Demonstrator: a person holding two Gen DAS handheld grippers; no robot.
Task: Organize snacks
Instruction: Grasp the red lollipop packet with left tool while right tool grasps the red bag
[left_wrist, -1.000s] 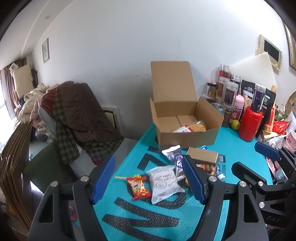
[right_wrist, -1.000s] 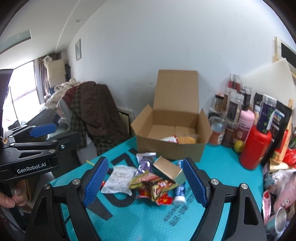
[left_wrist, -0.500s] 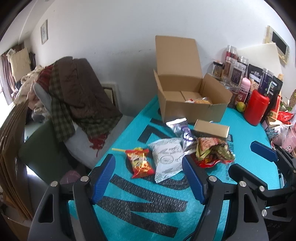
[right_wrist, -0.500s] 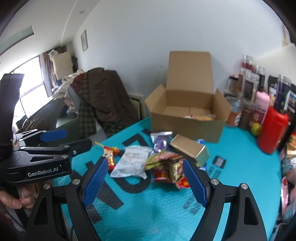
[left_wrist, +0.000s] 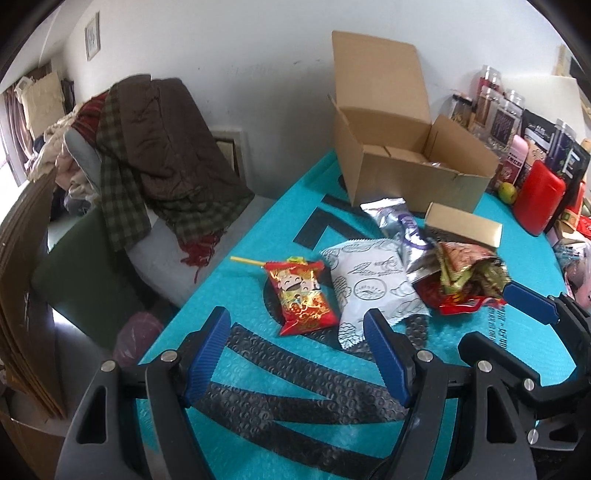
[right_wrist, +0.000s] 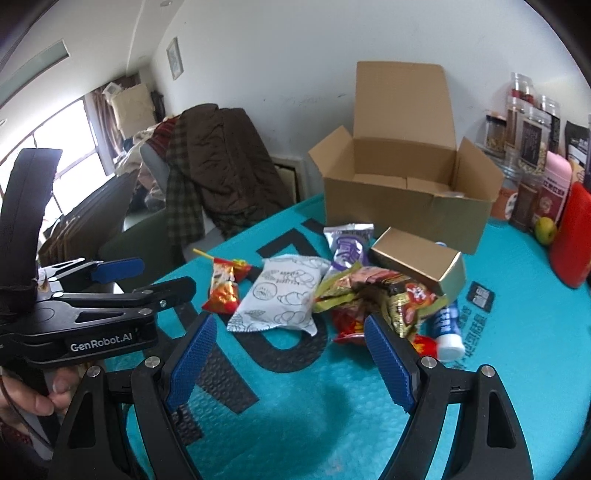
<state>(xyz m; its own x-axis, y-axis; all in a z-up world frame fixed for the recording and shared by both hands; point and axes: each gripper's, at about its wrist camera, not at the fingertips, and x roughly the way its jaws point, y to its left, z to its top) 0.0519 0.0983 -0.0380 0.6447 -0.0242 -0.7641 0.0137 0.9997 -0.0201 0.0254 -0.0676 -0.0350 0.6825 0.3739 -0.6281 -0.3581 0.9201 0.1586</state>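
Loose snacks lie on the teal mat (left_wrist: 258, 424): a red packet (left_wrist: 301, 295) (right_wrist: 221, 286), a white packet (left_wrist: 369, 286) (right_wrist: 282, 299), a silver-purple packet (left_wrist: 402, 225) (right_wrist: 347, 245), a heap of red and green packets (left_wrist: 465, 277) (right_wrist: 380, 295), a gold box (left_wrist: 463, 223) (right_wrist: 417, 254) and a white-blue bottle (right_wrist: 448, 325). An open cardboard box (left_wrist: 413, 181) (right_wrist: 402, 206) stands behind them. My left gripper (left_wrist: 297, 362) is open and empty, just short of the red and white packets. My right gripper (right_wrist: 286, 363) is open and empty, in front of the heap.
Jars, pouches, a red container (left_wrist: 539, 199) (right_wrist: 574, 240) and a green fruit (right_wrist: 546, 229) crowd the table's right back. A chair piled with clothes (left_wrist: 162, 166) stands past the table's left edge. The left gripper's body (right_wrist: 92, 310) shows at left in the right wrist view.
Both grippers have moved closer and lower over the mat, tilting down toward the snacks. The snacks and box have not moved. Both stay open.
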